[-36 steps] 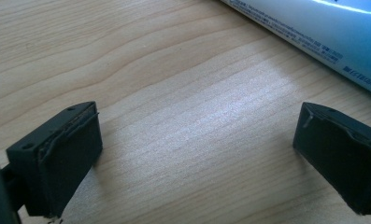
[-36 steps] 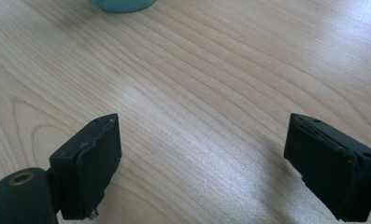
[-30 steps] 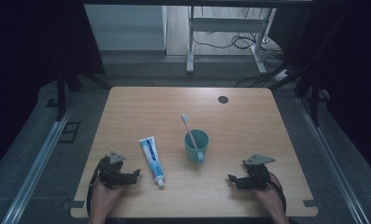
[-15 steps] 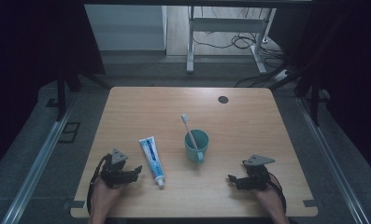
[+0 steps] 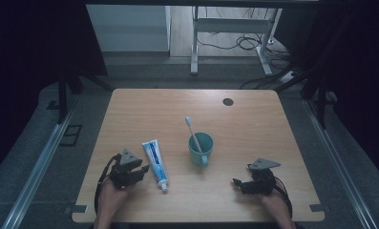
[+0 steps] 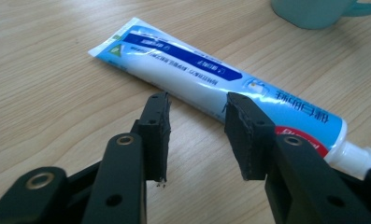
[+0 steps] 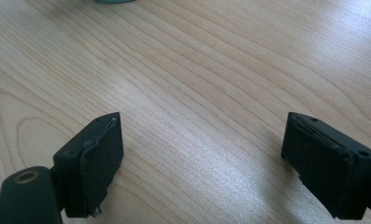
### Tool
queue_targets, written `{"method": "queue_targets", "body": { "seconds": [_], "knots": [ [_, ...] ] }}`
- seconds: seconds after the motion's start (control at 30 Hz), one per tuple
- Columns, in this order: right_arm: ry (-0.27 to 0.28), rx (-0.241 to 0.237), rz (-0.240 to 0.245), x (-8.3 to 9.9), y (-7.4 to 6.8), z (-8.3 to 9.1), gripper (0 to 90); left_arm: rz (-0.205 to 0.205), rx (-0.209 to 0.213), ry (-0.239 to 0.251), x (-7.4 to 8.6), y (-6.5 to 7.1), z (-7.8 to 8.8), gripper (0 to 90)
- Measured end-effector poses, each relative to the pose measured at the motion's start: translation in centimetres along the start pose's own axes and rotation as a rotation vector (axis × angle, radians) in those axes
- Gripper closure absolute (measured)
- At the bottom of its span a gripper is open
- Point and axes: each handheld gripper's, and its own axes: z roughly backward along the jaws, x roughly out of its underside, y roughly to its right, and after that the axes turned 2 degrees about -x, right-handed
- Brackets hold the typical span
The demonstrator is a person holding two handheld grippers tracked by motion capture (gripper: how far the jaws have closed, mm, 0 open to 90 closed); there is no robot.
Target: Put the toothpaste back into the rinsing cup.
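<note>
A white and blue toothpaste tube (image 5: 156,162) (image 6: 211,79) lies flat on the wooden table (image 5: 254,124), its cap towards the near edge. To its right stands a teal cup (image 5: 200,149) (image 6: 309,11) with a white toothbrush (image 5: 193,131) leaning in it. My left gripper (image 5: 142,171) (image 6: 199,105) hovers just left of the tube and points at it. Its jaws have just been closing and stand narrow, with nothing between them and the tube lying beyond the tips. My right gripper (image 5: 237,183) (image 7: 202,126) rests near the front right, wide open over bare wood.
A dark round grommet (image 5: 228,101) sits in the table's far right part. Metal rails (image 5: 44,157) run along both sides of the table. Beyond the far edge are a desk frame (image 5: 225,28) and floor cables (image 5: 239,43).
My left gripper has edged up and right, closer to the toothpaste tube, and its jaws look narrower. The right gripper, tube and cup have stayed put.
</note>
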Motion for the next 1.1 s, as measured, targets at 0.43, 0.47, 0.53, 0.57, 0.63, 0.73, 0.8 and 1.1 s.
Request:
{"method": "queue_targets", "body": {
  "seconds": [0.43, 0.47, 0.53, 0.57, 0.63, 0.73, 0.8, 1.1],
  "knots": [
    [0.000, 0.001, -0.002, 0.0, 0.0, 0.0, 12.7, -0.032, 0.099, -0.014, -2.0, 2.3, -1.8, 81.6],
    [0.000, 0.001, -0.001, 0.0, 0.0, 0.0, 12.7, -0.035, 0.105, -0.018, -2.0, 2.5, -2.0, 82.2],
    [0.000, -0.001, -0.001, 0.0, 0.0, 0.0, 12.7, -0.044, 0.112, -0.022, -2.2, 2.9, -2.3, 83.4],
    [0.001, 0.000, -0.002, 0.0, 0.0, 0.0, 12.7, -0.047, 0.118, -0.025, -2.3, 3.1, -2.5, 84.2],
    [0.001, 0.000, -0.002, 0.0, 0.0, 0.0, 12.7, -0.047, 0.129, -0.031, -2.4, 3.4, -2.7, 85.3],
    [0.001, -0.001, -0.002, 0.0, 0.0, 0.0, 12.7, -0.045, 0.143, -0.036, -2.4, 3.6, -3.0, 86.6],
    [0.002, -0.002, -0.002, 0.0, 0.0, 0.0, 12.7, -0.042, 0.154, -0.039, -2.3, 3.6, -3.2, 87.3],
    [0.000, 0.001, -0.001, 0.0, 0.0, 0.0, 12.7, -0.072, 0.173, -0.068, -2.3, 4.6, -3.9, 87.7]
  ]
}}
